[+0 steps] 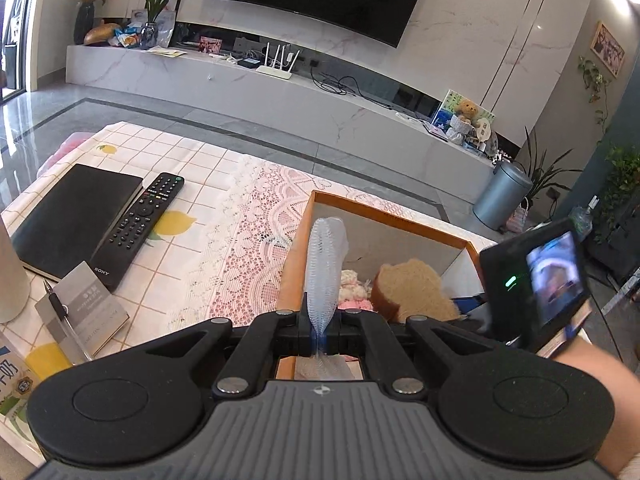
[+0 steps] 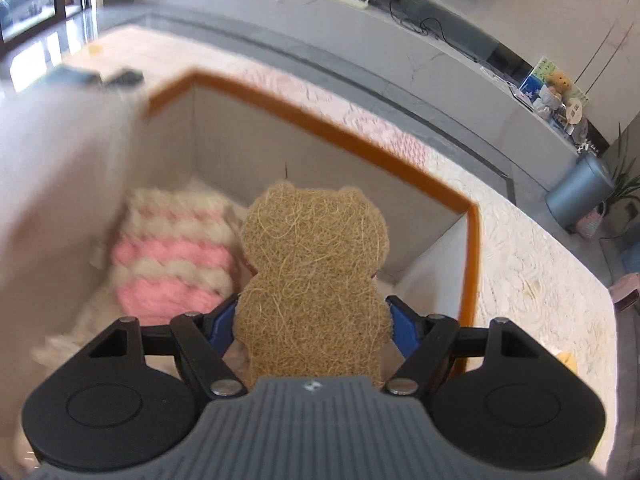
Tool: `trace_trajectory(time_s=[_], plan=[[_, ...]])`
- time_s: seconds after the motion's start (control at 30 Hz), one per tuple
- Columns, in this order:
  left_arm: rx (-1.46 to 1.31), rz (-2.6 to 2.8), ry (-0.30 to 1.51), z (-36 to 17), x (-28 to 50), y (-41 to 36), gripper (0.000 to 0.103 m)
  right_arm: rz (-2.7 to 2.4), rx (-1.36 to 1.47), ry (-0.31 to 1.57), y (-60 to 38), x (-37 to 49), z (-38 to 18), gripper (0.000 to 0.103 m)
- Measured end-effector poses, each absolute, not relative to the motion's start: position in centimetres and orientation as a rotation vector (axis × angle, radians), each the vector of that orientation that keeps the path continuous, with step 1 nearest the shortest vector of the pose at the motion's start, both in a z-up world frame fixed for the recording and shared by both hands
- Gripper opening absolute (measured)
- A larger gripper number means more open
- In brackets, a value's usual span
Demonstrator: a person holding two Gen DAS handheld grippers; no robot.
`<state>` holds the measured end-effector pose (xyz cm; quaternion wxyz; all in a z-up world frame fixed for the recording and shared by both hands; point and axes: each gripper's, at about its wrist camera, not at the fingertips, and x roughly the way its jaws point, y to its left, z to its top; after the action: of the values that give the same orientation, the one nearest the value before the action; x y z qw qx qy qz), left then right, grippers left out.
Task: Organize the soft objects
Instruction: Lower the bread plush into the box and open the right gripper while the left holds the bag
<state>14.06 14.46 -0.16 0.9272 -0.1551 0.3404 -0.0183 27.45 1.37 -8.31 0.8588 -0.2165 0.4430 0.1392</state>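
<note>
The box [image 1: 384,216], orange-rimmed with pale inner walls, stood open on the lace-covered table [image 1: 240,216], and everything else is placed from it.

The left gripper [image 1: 320,334] hung over the box's near-left corner with its jaws closed tight on a thin, ribbed, pale-blue cloth [image 1: 323,268]. The cloth stood up from between the jaws, edge-on, its upper end showing against the box's far inner wall. A short piece of it showed below the jaws.

The right gripper [image 2: 312,326] pointed down into the box from the near side. Its blue pads [image 2: 404,328] stood well apart and pressed on both sides of a flat, bear-shaped fibre pad [image 2: 314,264], tan and wiry. The pad's head end reached over the inside of the box; whether it touched the bottom could not be told. In the left wrist view the same pad [image 1: 412,292] showed inside the box at its right side, with the right gripper's body and a small lit screen just beyond.

A pink-and-cream knitted piece [image 2: 172,256] lay on the box's floor, left of the pad and just beside it. A blurred pale mass filled the left wrist's side of the right view, over the box's left wall; what it was could not be told.

Left of the box, well apart from it, lay a remote [image 1: 140,224], a black notebook [image 1: 72,216] touching the remote's left side, and nearer, a grey booklet [image 1: 84,312] with a pen [image 1: 60,308] on it.
</note>
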Motion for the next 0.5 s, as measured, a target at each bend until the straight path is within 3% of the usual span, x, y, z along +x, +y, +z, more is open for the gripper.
trace_trajectory(time_s=[0.33, 0.4, 0.47, 0.5], plan=[[-0.342, -0.077, 0.676, 0.5, 13.6, 14.3, 0.003, 0.265, -0.549, 0.914, 1.5, 26.4, -9.1, 0.077], [-0.362, -0.107, 0.672, 0.7, 13.5, 14.3, 0.003, 0.246, -0.522, 0.877, 1.2, 25.4, -8.6, 0.081], [-0.371, -0.135, 0.663, 0.9, 13.4, 14.1, 0.003, 0.261, -0.489, 0.815, 0.9, 23.8, -7.7, 0.095], [-0.37, -0.145, 0.66, 0.9, 13.4, 13.9, 0.003, 0.282, -0.48, 0.785, 0.7, 22.9, -7.1, 0.095]])
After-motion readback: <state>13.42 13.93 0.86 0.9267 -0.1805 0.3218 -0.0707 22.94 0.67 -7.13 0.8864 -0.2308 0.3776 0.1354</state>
